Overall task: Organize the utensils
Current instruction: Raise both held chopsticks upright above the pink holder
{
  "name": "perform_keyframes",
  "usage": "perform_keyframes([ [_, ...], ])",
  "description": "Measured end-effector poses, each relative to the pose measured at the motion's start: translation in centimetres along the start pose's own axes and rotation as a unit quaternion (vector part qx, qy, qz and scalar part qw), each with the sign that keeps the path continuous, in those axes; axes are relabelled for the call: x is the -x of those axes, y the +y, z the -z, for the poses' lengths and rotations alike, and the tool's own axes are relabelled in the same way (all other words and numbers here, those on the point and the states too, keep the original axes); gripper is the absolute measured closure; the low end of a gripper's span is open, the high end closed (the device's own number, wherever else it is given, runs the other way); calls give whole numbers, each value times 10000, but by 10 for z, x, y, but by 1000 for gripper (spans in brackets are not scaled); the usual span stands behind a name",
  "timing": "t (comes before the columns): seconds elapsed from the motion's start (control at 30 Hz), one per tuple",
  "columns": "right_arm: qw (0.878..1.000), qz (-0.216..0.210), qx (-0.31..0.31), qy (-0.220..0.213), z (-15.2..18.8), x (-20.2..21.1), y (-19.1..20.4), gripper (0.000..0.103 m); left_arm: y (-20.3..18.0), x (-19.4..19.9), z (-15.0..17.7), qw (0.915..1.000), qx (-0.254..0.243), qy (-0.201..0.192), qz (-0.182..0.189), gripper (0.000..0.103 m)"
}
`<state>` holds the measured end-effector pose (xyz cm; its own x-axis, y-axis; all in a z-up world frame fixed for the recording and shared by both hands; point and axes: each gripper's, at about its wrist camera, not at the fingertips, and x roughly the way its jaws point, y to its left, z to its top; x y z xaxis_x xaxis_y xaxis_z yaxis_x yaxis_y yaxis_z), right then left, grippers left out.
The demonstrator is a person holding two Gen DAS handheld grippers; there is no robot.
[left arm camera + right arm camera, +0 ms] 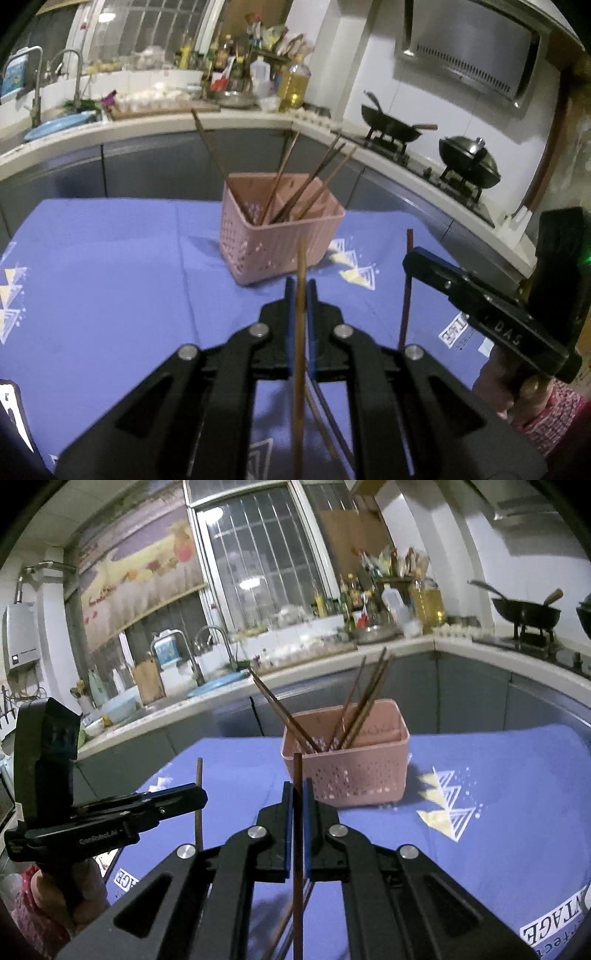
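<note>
A pink perforated basket (279, 240) stands on the blue tablecloth (110, 277) with several brown chopsticks (317, 177) leaning in it; it also shows in the right wrist view (354, 771). My left gripper (301, 291) is shut on an upright brown chopstick (300, 332), just in front of the basket. My right gripper (300, 794) is shut on a darker chopstick (297, 849). In the left wrist view the right gripper (410, 258) holds its chopstick (406, 295) upright at the right. The left gripper (199, 797) shows in the right wrist view with its chopstick (199, 823).
More loose chopsticks (325, 417) lie on the cloth under the grippers. Behind the table runs a kitchen counter (147, 125) with a sink, bottles and two woks (391, 125) on the stove.
</note>
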<state>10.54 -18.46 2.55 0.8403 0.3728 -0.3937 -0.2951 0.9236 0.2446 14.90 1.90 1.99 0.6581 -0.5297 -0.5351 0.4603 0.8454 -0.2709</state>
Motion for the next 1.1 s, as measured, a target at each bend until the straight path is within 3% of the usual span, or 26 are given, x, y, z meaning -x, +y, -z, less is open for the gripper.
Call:
perform_keyframes([
  [1.1, 9992, 15, 174, -372, -1, 17, 18, 98, -13, 25, -9, 9995, -170, -264, 15, 98],
])
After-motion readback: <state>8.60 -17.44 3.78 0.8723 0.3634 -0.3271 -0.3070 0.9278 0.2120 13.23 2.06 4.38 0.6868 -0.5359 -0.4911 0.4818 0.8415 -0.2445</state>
